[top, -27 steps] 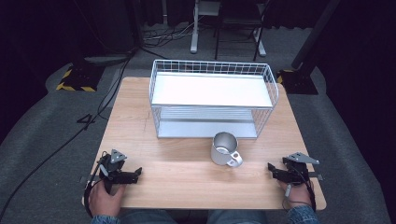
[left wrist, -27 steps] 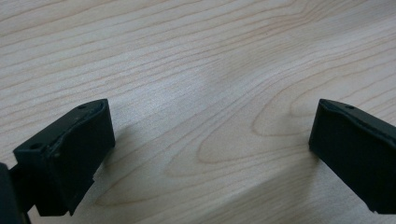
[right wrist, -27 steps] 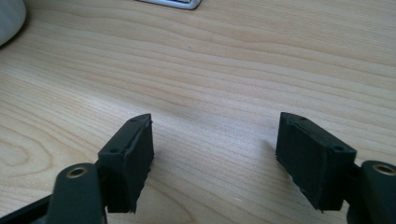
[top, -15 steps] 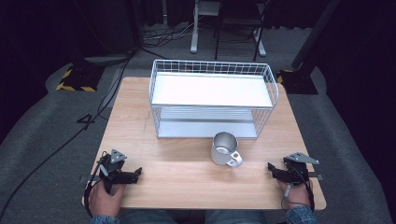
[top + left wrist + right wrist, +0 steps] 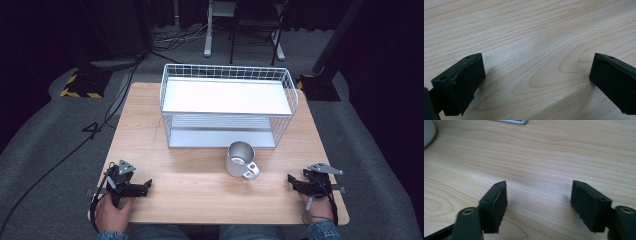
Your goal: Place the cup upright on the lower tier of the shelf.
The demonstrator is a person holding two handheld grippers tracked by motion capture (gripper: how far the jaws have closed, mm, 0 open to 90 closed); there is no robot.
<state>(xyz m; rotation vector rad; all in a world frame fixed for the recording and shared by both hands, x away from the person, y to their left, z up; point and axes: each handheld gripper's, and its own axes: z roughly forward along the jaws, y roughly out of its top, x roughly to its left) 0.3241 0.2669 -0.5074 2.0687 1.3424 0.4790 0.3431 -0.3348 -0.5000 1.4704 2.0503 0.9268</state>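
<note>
While both grippers gape wide, a wooden table (image 5: 200, 200) stands on grey carpet (image 5: 50, 135).

Near half of wooden table (image 5: 200, 185) bare between the two hands. Steel mug (image 5: 241, 160) stands right of centre, just near of the wire rack (image 5: 227, 107), which blocks the far half.
</note>
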